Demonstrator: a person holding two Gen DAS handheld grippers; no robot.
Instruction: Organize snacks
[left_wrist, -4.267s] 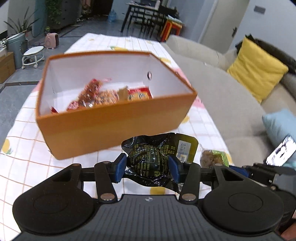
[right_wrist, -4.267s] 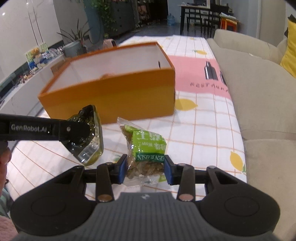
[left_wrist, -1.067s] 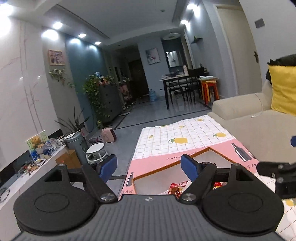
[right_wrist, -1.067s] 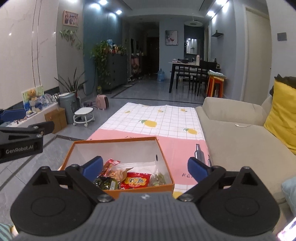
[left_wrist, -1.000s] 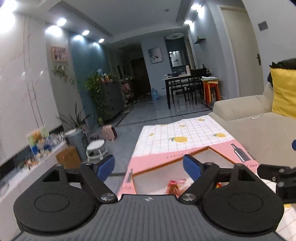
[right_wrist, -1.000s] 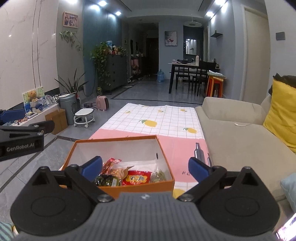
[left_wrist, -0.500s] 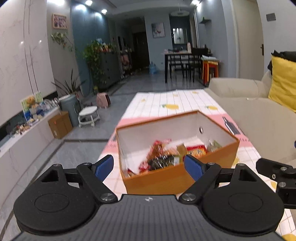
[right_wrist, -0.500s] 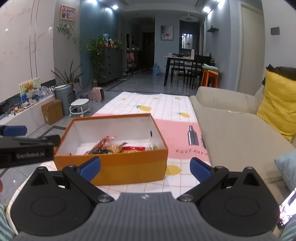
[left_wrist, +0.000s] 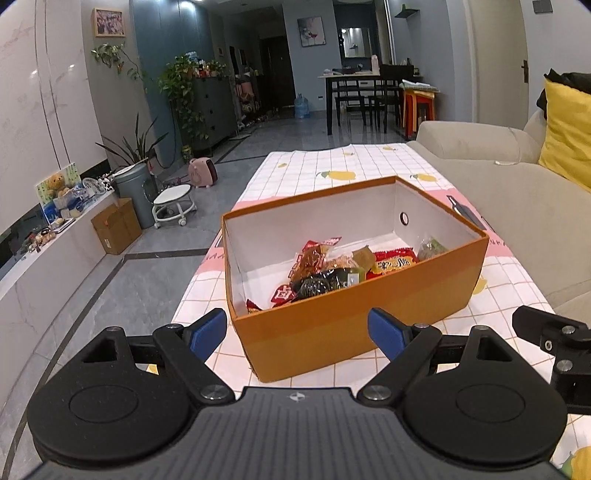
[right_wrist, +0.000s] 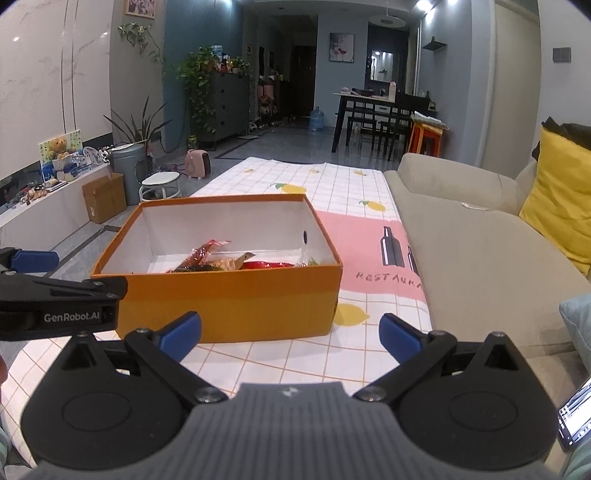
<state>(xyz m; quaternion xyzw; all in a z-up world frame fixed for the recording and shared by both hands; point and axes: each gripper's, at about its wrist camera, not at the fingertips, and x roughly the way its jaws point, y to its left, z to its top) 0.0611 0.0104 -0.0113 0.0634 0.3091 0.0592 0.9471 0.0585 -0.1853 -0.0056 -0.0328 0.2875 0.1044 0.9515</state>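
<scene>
Now we hover both claws, left gripper (left_wrist: 297, 330) and right gripper (right_wrist: 290, 332), spread wide and empty over the lemon-print checked tablecloth (right_wrist: 332, 184), orange cardboard box (right_wrist: 229, 306) ahead, beige sofa (right_wrist: 480, 236) alongside.

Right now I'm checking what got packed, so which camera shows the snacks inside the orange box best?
The left wrist view: it looks down into the orange box, showing the snacks spread on its floor. The right wrist view sits lower, so the box's near wall hides most of them; only their tops show.
</scene>
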